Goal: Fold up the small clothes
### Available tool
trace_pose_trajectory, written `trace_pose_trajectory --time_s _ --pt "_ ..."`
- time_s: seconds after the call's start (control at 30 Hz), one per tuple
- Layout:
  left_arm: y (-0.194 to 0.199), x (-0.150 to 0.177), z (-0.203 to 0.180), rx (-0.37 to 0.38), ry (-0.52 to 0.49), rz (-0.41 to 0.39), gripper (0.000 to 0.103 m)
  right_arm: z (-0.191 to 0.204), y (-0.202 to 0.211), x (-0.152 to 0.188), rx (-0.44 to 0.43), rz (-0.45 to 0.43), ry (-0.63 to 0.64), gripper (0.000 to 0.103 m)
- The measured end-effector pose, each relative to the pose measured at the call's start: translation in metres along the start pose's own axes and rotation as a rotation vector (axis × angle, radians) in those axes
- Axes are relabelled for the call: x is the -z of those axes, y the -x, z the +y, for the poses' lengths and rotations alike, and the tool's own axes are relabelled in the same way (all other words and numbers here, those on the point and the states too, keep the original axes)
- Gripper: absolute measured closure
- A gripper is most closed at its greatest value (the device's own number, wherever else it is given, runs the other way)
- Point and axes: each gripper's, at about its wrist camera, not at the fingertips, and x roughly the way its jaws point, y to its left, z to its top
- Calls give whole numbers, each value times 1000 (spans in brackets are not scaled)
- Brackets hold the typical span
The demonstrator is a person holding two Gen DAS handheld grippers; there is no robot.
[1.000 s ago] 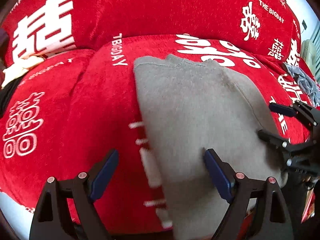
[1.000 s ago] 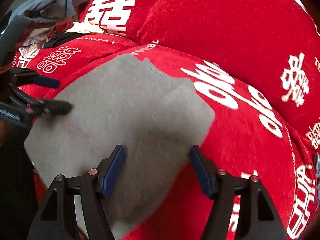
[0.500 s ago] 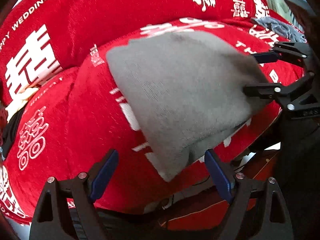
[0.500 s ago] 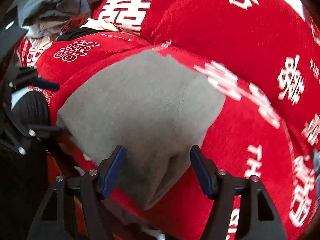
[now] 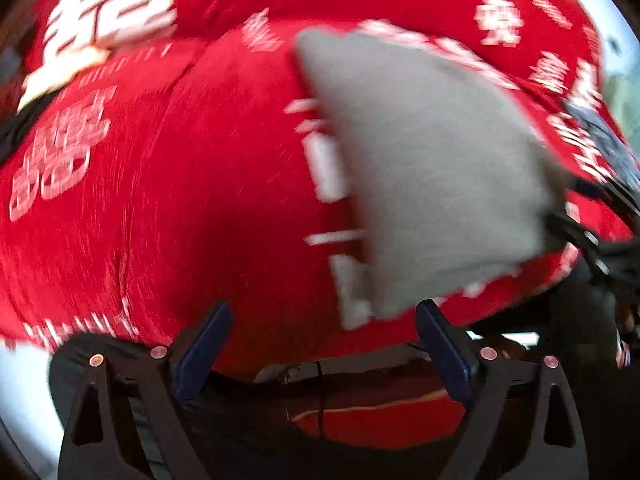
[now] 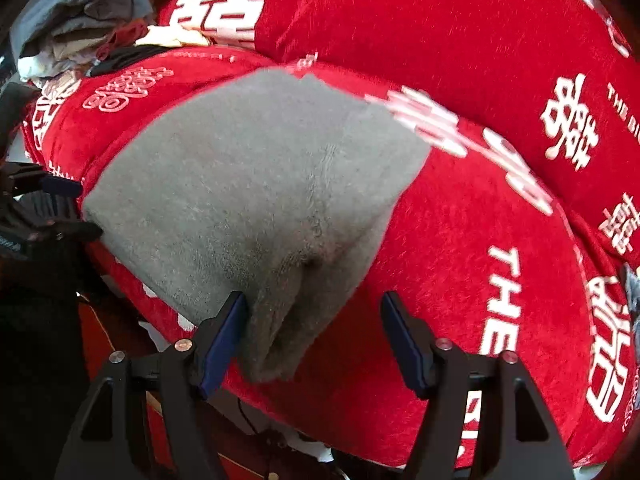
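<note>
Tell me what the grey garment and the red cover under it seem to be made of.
Grey garment: looks like soft fleece or brushed knit, matte, with a fuzzy nap and a stitched seam. Red cover: probably chenille or short-pile plush, judging by the fine brushed streaks; white lettering is printed or woven in.

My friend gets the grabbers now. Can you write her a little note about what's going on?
Left gripper: jaws opening, nothing between them.
Right gripper: open; the grey cloth's near corner hangs between its fingers, not pinched.
The cloth lies folded on the red sofa cover, drooping over the front edge.
Done: this cloth looks folded.
Left: probably set it aside, then take another from the clothes pile at the back.
</note>
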Motion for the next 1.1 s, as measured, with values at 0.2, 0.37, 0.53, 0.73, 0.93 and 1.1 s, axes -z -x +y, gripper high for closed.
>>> trace_pose_trajectory --time_s 0.2,0.37,0.53,0.73,0.93,1.1 --pt "34 -52 -16 115 6 -127 9 2 15 -22 -121 -122 26 31" --pt "-16 -84 -32 -95 17 -28 9 9 1 -21 -194 -107 34 32" --pt "-29 -65 -21 -70 83 -9 5 0 20 -12 -325 -182 -3 32" --pt "-35 -64 -10 -51 109 3 0 15 -4 -14 -291 -80 73 32" --pt "-40 -71 -10 -46 106 12 0 9 -11 -4 -304 -29 82 32" --pt "-28 -91 -15 -76 91 -44 0 1 3 -34 -307 -100 110 26"
